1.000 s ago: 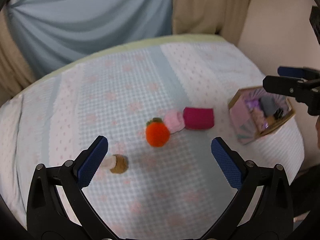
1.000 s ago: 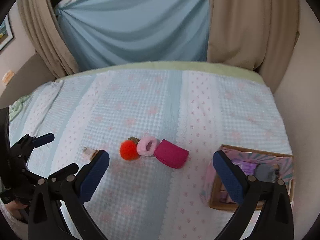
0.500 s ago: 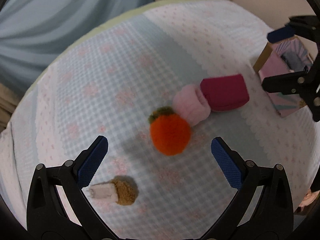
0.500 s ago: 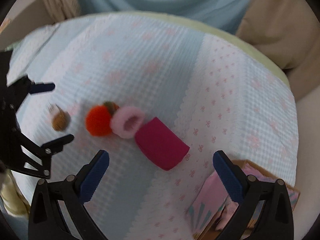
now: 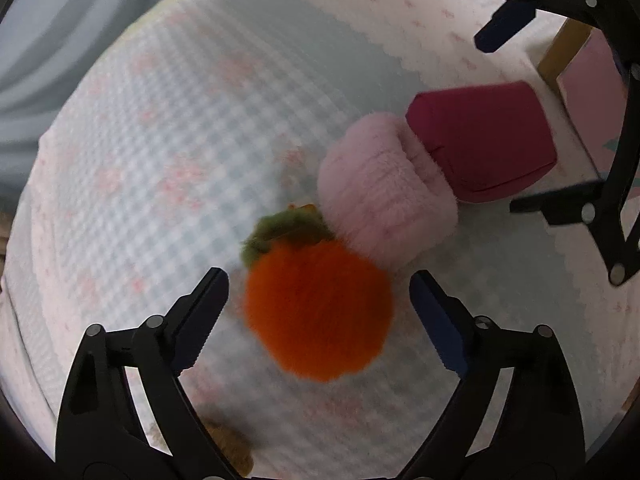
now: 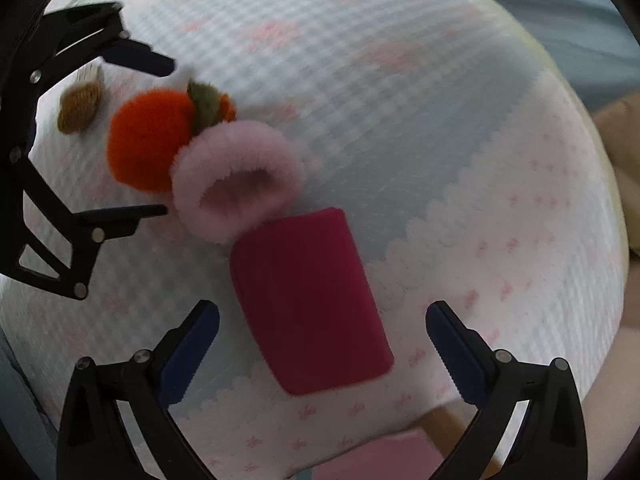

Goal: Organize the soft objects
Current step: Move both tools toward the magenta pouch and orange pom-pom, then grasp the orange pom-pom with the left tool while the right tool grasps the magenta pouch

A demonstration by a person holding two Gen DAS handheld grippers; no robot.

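I have both tools wide and holding nothing. My left tool (image 5: 318, 300) brackets the fluffy orange pompom fruit with a green felt leaf (image 5: 318, 308), which sits between its fingers on the pale blue and pink quilted bed (image 5: 192, 120), so a squeeze should catch its soft body. My right tool (image 6: 322, 330) frames the magenta folded fabric pouch (image 6: 308, 300) the same way. The pink fuzzy ring scrunchie (image 6: 236, 180) lies ahead, touching both. A small brown plush piece (image 6: 78, 110) sits beyond the left tool. The pink cardboard box (image 5: 592, 92), likely their destination, sits near the right tool
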